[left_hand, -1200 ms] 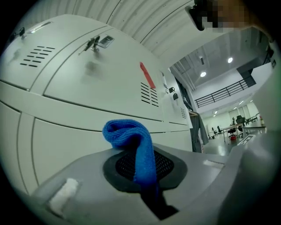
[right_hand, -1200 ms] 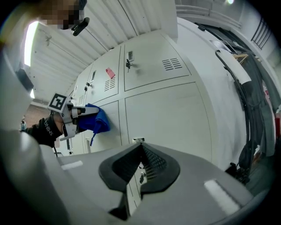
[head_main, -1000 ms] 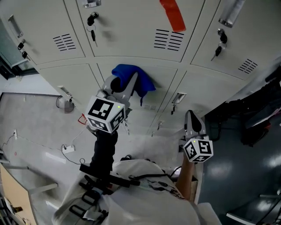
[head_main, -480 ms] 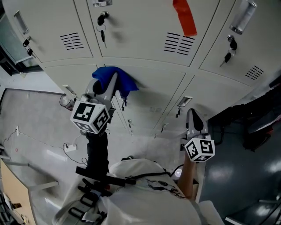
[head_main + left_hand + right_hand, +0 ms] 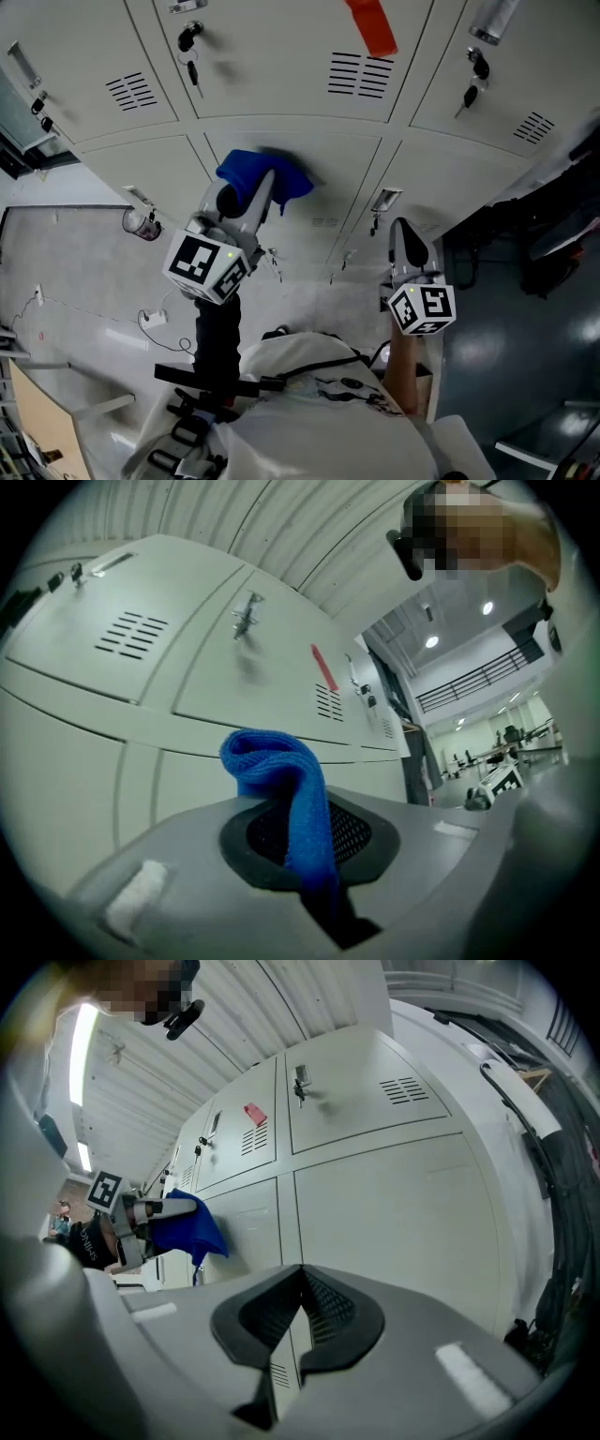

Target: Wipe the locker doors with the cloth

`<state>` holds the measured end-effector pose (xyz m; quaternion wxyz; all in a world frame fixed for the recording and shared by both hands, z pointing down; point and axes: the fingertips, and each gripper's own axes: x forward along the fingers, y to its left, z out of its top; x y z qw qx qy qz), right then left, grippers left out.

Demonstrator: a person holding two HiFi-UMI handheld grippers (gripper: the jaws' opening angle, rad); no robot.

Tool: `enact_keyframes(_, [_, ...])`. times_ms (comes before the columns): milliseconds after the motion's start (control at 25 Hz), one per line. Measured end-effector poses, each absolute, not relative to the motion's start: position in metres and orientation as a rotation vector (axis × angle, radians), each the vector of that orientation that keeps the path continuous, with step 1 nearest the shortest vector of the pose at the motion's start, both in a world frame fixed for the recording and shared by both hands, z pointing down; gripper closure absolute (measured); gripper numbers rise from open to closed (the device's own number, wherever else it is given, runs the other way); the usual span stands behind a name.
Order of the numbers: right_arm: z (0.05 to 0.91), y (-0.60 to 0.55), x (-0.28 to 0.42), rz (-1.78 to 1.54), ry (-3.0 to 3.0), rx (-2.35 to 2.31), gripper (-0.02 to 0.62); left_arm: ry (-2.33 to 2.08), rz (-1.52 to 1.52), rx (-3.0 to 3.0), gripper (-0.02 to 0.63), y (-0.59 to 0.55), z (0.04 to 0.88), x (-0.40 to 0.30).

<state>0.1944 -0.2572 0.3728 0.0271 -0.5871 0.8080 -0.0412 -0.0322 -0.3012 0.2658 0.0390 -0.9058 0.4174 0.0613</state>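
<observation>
Blue cloth (image 5: 253,172) pressed against a lower locker door (image 5: 323,230).
The cloth is pinched between the closed jaws of the left claw (image 5: 265,184) and is held on the upper part of the grey door, just under the seam with the upper row of lockers. The right claw (image 5: 405,234) is shut with nothing between its jaws and is pointed at the neighbouring lower door, well apart from the cloth.

We see pale grey floor (image 5: 75,234) on the left, darker blue-grey floor (image 5: 511,375) on the right, and round ceiling lights (image 5: 431,641) glowing.
</observation>
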Motion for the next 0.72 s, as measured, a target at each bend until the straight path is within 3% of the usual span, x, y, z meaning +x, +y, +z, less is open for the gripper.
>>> enact_keyframes(360, [0.37,-0.232,0.224,-0.105,2.453,-1.897,0.591,0.855,0.104,-2.977,0.575,-0.289,0.302,0.113])
enact_keyframes(720, [0.372,-0.212,0.274,-0.125,2.334,-2.026,0.591,0.977,0.039,-2.997,0.575,-0.322,0.328,0.124])
